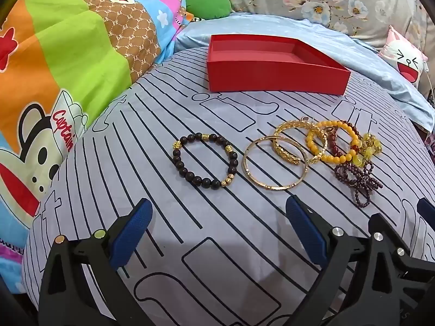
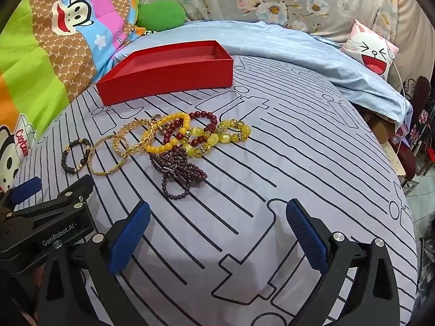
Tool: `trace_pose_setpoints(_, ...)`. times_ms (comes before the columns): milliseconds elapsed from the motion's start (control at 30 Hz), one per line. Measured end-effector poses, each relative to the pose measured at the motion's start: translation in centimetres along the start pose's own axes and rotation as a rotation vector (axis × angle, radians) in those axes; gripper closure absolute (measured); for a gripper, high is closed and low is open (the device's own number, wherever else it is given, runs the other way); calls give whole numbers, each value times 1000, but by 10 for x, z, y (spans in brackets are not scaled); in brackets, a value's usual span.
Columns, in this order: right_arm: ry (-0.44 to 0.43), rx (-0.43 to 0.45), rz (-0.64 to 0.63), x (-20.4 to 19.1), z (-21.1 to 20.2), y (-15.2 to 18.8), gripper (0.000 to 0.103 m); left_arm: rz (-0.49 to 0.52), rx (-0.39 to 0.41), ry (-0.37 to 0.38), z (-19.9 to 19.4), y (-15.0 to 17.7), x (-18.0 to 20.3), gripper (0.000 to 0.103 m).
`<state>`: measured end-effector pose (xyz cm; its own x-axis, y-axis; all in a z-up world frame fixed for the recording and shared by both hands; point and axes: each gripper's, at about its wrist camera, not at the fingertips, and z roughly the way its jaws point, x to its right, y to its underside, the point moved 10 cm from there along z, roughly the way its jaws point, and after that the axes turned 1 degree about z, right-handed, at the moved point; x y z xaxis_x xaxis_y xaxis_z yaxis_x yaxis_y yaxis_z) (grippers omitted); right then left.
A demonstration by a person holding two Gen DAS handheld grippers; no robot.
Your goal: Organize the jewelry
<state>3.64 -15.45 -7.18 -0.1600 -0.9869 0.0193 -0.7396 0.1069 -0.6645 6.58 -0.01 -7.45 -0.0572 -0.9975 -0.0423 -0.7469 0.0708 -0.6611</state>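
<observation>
An empty red box (image 1: 272,77) (image 2: 168,78) sits at the far side of the striped grey bedsheet. In front of it lies a row of bracelets. A dark bead bracelet (image 1: 177,160) (image 2: 65,160) lies apart on the left. To its right are a plain gold bangle (image 1: 272,187) (image 2: 107,174) and an ornate gold bangle (image 1: 285,157) (image 2: 146,141). Beyond them, yellow beads (image 1: 334,159) (image 2: 163,146), red beads (image 2: 206,116), pale yellow beads (image 2: 231,135) and a purple bead strand (image 1: 356,179) (image 2: 176,168) overlap. My left gripper (image 1: 217,209) (image 2: 54,186) hovers open just short of the dark bracelet. My right gripper (image 2: 217,212) is open beside it, holding nothing.
A colourful cartoon quilt (image 1: 68,54) rises on the left with a green cushion (image 2: 160,13) behind it. A light-blue blanket (image 2: 299,46) is bunched behind the box. A cartoon pillow (image 2: 372,51) sits far right, near the bed's edge, with chairs (image 2: 418,125) beyond.
</observation>
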Motion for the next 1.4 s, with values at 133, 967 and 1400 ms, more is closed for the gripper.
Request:
trace_pose_setpoints(133, 14, -13, -1, 1, -2, 2, 6, 9, -8, -9, 1, 1, 2, 9)
trace_pose_setpoints(967, -7, 3, 5, -3, -3, 1, 6, -2, 3, 1, -5, 1, 2, 9)
trace_pose_setpoints(1400, -9, 2, 6, -2, -3, 0, 6, -1, 5, 0, -6, 1, 2, 9)
